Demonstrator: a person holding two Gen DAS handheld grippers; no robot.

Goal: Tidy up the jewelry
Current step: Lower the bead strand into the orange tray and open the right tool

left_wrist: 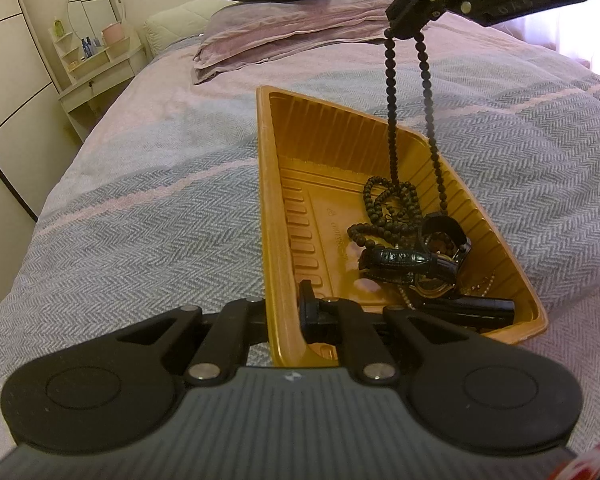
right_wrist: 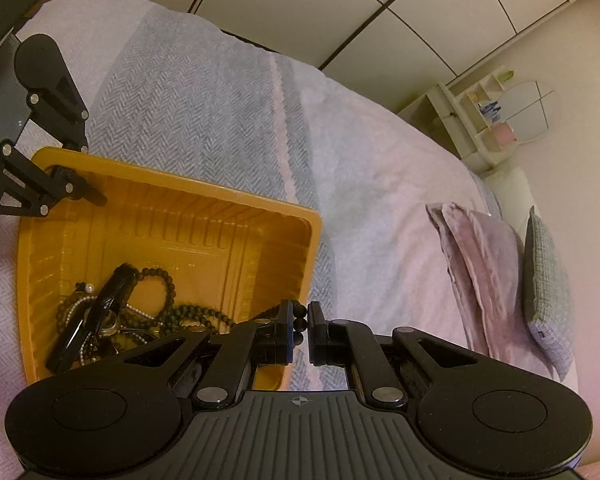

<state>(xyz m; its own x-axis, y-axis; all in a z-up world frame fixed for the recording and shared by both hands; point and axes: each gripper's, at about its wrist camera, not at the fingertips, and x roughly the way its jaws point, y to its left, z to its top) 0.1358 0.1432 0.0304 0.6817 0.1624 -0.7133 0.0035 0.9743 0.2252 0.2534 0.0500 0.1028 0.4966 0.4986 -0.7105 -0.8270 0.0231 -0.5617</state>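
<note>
On the bed [left_wrist: 140, 200] sat a gold plastic tray [left_wrist: 272, 208], its long axis running away from the left gripper [left_wrist: 286, 320], whose jaws were clamped on the near rim and held the tray steady. The right gripper [right_wrist: 300, 322] hung above the tray's far right part, its jaws pinched together on a few beads of a dark bead necklace [left_wrist: 392, 120]. From that pinch the necklace dropped almost straight down as two strands, and its lower loops already lay coiled on the tray floor against a black-strapped watch [left_wrist: 404, 260], with a thin pearl chain [left_wrist: 485, 282] and a dark tube-shaped item [left_wrist: 468, 312] just beside it. So the thing in hand lay directly beneath the right jaws, its long axis upright, and the tray's open floor spread toward the left gripper. By my judgement, the coming move depended on lowering further over the tray before letting go, or the top strand could spill across the right wall.
</note>
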